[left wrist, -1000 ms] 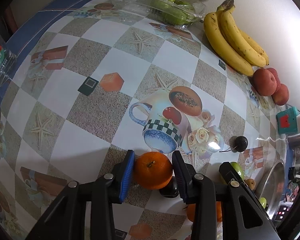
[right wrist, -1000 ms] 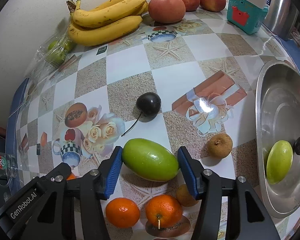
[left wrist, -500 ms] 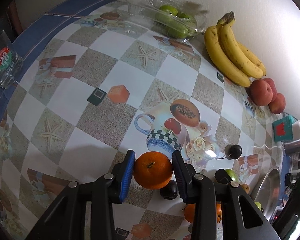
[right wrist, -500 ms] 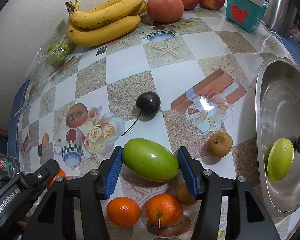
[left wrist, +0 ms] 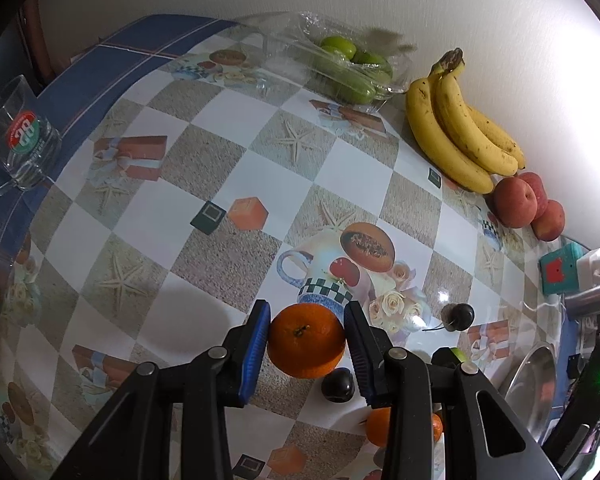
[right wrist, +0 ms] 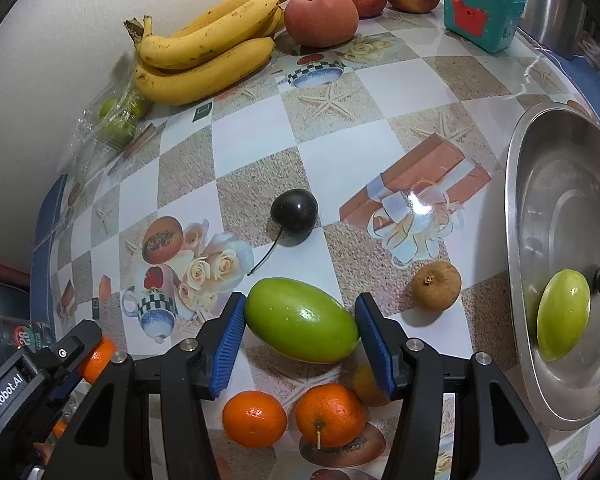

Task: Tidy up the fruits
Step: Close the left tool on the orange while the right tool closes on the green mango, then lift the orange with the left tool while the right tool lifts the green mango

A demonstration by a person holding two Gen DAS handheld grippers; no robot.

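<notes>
Two claws, each closed on a fruit over the crowded table (right wrist: 256,148)

Ahead of the right claw (right wrist: 300,318) lies a dark cherry (right wrist: 294,210), a brown fruit (right wrist: 436,286) just to its right, the steel bowl (right wrist: 516,184) further right with a green fruit (right wrist: 562,314) inside; two oranges (right wrist: 292,416) sit beneath it; bananas (right wrist: 204,64) and peaches (right wrist: 320,16) stand far ahead by the wall; its pads press a green mango (right wrist: 300,320); the left claw (left wrist: 306,340) grips an orange (left wrist: 306,340) snugly, a dark fruit (left wrist: 337,386) just below-right.
</notes>
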